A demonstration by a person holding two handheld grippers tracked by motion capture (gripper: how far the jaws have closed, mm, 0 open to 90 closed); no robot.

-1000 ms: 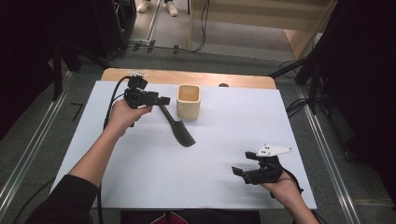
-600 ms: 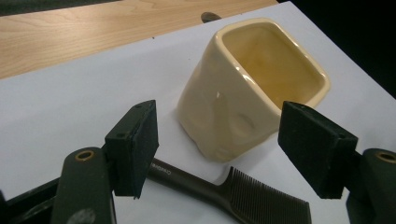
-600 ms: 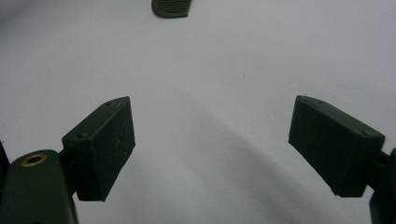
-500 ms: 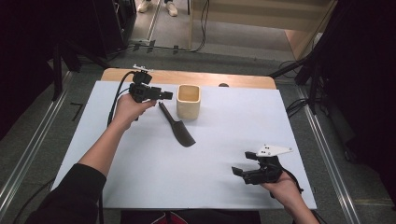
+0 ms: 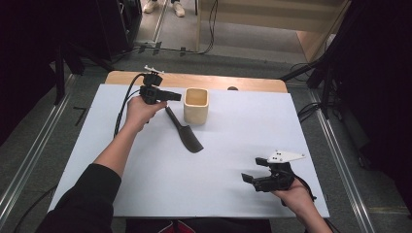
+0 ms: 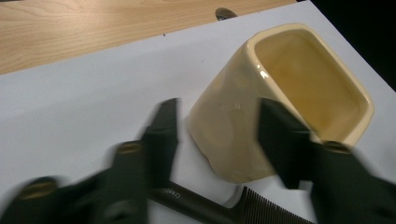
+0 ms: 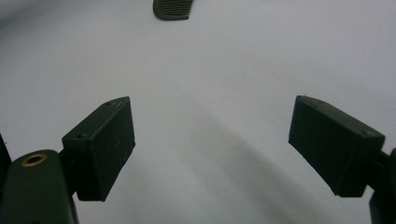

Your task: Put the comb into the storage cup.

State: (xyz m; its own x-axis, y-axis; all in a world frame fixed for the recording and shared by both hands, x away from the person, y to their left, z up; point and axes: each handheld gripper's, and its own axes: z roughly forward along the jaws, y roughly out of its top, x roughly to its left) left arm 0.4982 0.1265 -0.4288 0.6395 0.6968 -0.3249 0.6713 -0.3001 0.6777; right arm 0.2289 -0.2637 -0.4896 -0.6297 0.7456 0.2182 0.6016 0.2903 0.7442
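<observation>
Left hand-held gripper (image 5: pixel 171 95) over white tabletop (image 5: pixel 243 131)

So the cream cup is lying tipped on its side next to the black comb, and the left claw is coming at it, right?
Not quite: the cream cup stands upright, its open mouth facing up, as the high view shows. The rest holds: the black comb lies beside it, and the left claw, whose jaws have just been closing, is at the cup's side wall.
</observation>
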